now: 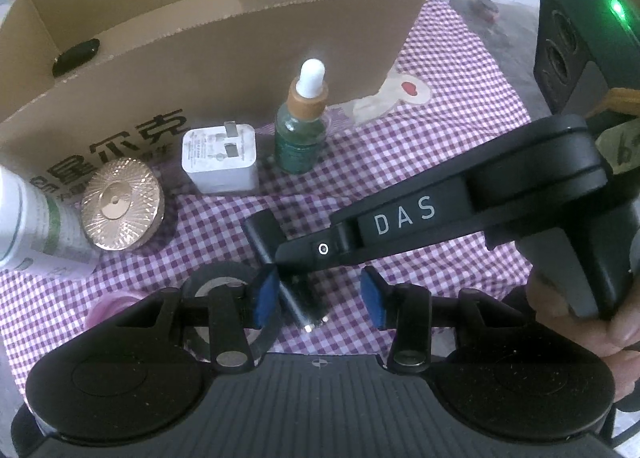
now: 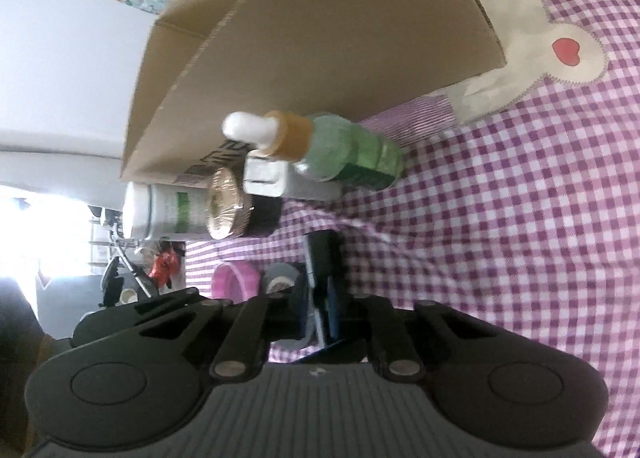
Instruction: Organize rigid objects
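The cardboard box stands open-topped at the far side of the bench, which is covered in a purple-and-white checked cloth with a stitched rabbit patch. Along the box's front wall stand, in a row, a white bottle with a green band, a round gold-lidded jar, a white plug adapter and a green dropper bottle with a white bulb; all four are upright on the cloth and well clear of both tongs.

Nearer the camera lies a dark, slim rectangular object with a metal end, flat on the cloth and slanted. The right tongs reach in from the right and are clamped together on its upper part; in the right wrist view the blue pads sit closed against the dark piece with no gap showing. A hand grips that tool's handle at the right edge.

The left tongs hover above the same object with their blue pads apart, one on each side of its lower end, not pressing on it. A roll of black tape and a pink ring-shaped item lie just beside the left pad.
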`<state>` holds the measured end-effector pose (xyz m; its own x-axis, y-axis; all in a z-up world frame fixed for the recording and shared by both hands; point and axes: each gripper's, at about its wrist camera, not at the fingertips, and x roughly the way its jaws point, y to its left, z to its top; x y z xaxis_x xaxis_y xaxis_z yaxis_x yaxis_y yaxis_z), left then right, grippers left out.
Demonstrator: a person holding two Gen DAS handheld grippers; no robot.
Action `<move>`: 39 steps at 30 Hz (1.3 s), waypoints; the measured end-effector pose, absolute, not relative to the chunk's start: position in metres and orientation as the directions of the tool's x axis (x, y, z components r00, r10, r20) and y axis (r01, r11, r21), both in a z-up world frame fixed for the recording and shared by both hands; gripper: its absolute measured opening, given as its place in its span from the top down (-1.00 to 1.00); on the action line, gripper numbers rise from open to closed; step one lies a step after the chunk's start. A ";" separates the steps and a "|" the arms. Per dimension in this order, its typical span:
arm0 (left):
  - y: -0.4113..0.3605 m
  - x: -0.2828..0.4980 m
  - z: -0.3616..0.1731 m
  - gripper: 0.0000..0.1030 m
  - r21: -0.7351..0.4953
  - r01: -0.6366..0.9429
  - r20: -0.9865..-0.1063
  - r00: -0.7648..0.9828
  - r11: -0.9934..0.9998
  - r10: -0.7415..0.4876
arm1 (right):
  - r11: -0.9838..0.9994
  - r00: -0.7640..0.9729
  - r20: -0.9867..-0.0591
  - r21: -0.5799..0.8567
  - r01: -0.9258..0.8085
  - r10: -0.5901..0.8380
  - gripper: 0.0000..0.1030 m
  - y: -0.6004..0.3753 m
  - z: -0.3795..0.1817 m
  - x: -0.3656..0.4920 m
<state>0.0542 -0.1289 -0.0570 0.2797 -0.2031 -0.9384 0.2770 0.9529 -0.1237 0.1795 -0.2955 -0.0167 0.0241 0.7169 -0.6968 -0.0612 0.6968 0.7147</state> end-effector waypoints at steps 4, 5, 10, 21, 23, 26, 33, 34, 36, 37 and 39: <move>-0.125 0.046 -0.054 0.20 -0.141 0.266 -0.932 0.288 0.954 -0.219 | 0.709 0.039 -0.708 0.701 -0.077 0.705 0.79 -0.291 -0.010 0.176; -0.123 0.051 -0.053 0.20 -0.145 0.266 -0.930 0.293 0.953 -0.223 | 0.715 0.044 -0.714 0.694 -0.083 0.699 0.79 -0.290 -0.009 0.175; -0.098 0.074 -0.050 0.25 -0.142 0.256 -0.931 0.293 0.956 -0.217 | 0.729 0.064 -0.727 0.681 -0.061 0.684 0.76 -0.291 -0.010 0.173; -0.096 0.096 -0.059 0.41 -0.140 0.232 -0.936 0.286 0.963 -0.205 | 0.730 0.065 -0.727 0.683 -0.029 0.683 0.62 -0.291 -0.019 0.177; -0.098 0.098 -0.059 0.42 -0.130 0.234 -0.936 0.290 0.963 -0.197 | 0.731 0.056 -0.729 0.682 -0.027 0.682 0.56 -0.288 -0.022 0.179; -0.099 0.101 -0.059 0.42 -0.115 0.234 -0.936 0.299 0.965 -0.184 | 0.732 0.061 -0.730 0.681 -0.022 0.681 0.54 -0.285 -0.024 0.183; -0.098 0.107 -0.061 0.42 -0.121 0.218 -0.934 0.305 0.968 -0.185 | 0.725 0.070 -0.724 0.688 0.012 0.686 0.45 -0.288 -0.030 0.187; -0.099 0.107 -0.061 0.42 -0.118 0.218 -0.934 0.307 0.969 -0.183 | 0.722 0.072 -0.722 0.691 0.018 0.689 0.45 -0.287 -0.031 0.186; -0.100 0.107 -0.061 0.44 -0.112 0.218 -0.933 0.311 0.969 -0.178 | 0.718 0.077 -0.718 0.695 0.027 0.692 0.46 -0.288 -0.032 0.186; -0.102 0.106 -0.060 0.51 -0.103 0.218 -0.933 0.317 0.971 -0.170 | 0.717 0.082 -0.716 0.697 0.029 0.693 0.47 -0.287 -0.032 0.185; -0.104 0.106 -0.060 0.51 -0.093 0.220 -0.934 0.318 0.971 -0.162 | 0.714 0.087 -0.714 0.700 0.037 0.695 0.49 -0.288 -0.033 0.184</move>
<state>0.1056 -0.1036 -0.0603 0.3183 -0.1616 -0.9341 0.2202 0.9710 -0.0929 0.1841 -0.2880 -0.0327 0.0868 0.6952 -0.7136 0.0369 0.7135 0.6996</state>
